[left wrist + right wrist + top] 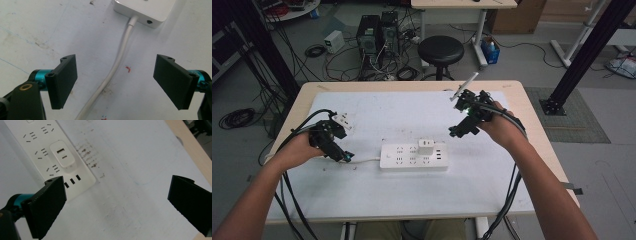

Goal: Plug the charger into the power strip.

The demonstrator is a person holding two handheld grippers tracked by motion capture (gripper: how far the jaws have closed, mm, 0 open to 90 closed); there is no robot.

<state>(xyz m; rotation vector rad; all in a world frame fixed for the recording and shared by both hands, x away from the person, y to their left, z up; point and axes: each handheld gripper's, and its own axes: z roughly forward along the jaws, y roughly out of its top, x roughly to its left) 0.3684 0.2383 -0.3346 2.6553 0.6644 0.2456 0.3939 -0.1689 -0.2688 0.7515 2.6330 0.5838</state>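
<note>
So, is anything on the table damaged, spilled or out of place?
Nothing is damaged. The white sheet carries dark smudges beside the power strip. The charger sits upright in its socket.

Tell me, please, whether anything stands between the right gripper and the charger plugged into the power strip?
Nothing visible does. The right gripper hangs open to the right of the charger, with bare white mat between them.
</note>
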